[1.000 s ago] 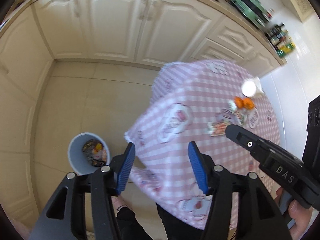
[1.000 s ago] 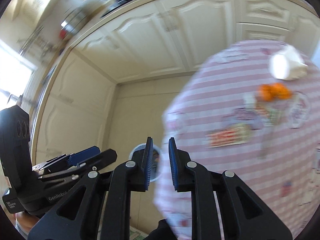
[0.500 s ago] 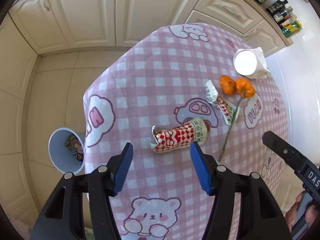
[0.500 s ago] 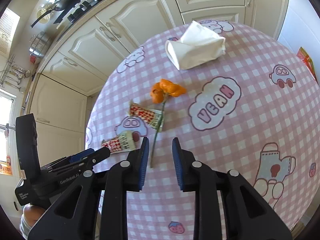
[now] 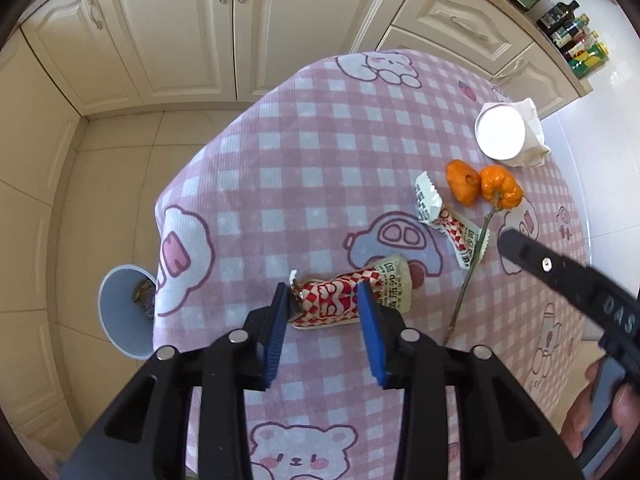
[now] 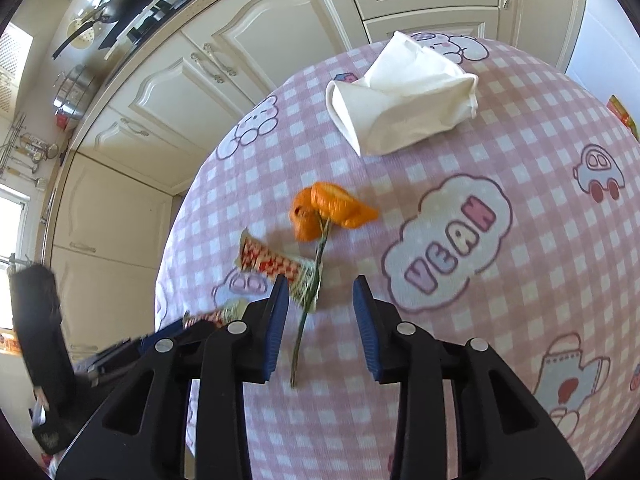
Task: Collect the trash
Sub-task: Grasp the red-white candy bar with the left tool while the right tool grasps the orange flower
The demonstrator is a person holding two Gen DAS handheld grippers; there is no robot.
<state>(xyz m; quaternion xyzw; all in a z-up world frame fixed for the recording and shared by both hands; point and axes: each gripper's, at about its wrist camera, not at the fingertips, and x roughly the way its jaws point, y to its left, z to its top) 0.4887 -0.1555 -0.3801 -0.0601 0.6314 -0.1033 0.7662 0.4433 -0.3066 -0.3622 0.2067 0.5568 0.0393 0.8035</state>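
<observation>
A red-and-white checked snack wrapper [image 5: 352, 294] lies on the pink checked tablecloth [image 5: 320, 184]. My left gripper [image 5: 325, 302] is open, its blue pads on either side of the wrapper's near end. A second wrapper [image 5: 448, 220] lies further right, also in the right wrist view [image 6: 272, 262]. A flower with orange blooms [image 6: 328, 210] and a green stem [image 6: 308, 304] lies beside it. My right gripper [image 6: 320, 304] is open above the stem. A crumpled white paper cup [image 6: 400, 116] lies at the far side.
A light blue bin [image 5: 120, 312] with trash inside stands on the tiled floor left of the table. Cream kitchen cabinets [image 5: 240, 24] run behind. My right gripper's body [image 5: 580, 292] reaches in from the right in the left wrist view.
Both grippers swung from the bin and floor over to the table and came down closer. The left gripper now straddles the near wrapper. The right gripper opened wider over the stem.
</observation>
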